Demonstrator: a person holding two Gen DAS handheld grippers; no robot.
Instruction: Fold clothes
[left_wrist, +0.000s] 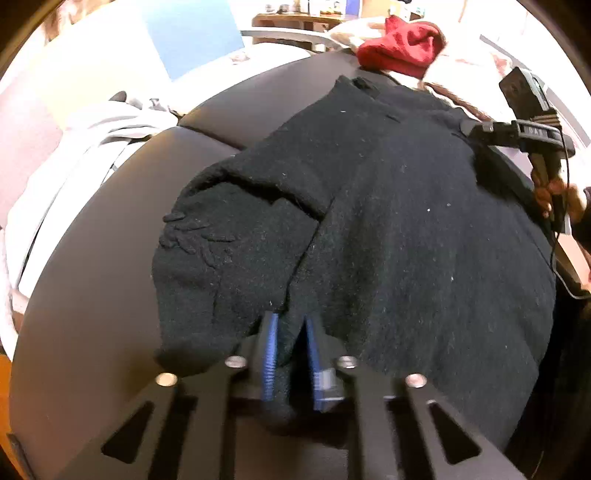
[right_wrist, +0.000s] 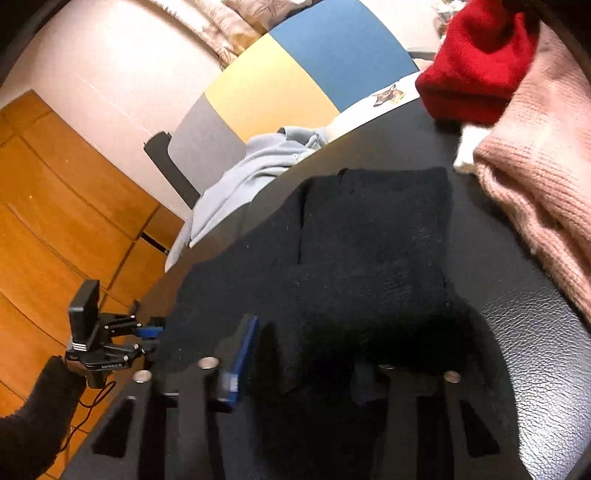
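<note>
- Currently, left gripper (left_wrist: 290, 325): blue pads pinched on a fold of the black sweater (left_wrist: 388, 229) at its near hem.
- Right gripper (right_wrist: 306, 354): fabric lies between the fingers, far finger buried in it; cannot tell whether it grips.
- Ahead of both: sweater flat on the dark leather surface (right_wrist: 517, 321), one sleeve (left_wrist: 221, 236) already folded inward.
- Judgement: mid-fold; the bottom-to-collar fold is left.
- Beyond: red garment (left_wrist: 402, 44), pink knit (right_wrist: 546, 177), pale blue shirt (right_wrist: 251, 166) unfolded.

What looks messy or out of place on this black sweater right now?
The black knit sweater lies mostly flat, but its sleeve sits bunched and crooked at one side. The left gripper pinches the hem there. White lint specks dot the fabric.
</note>
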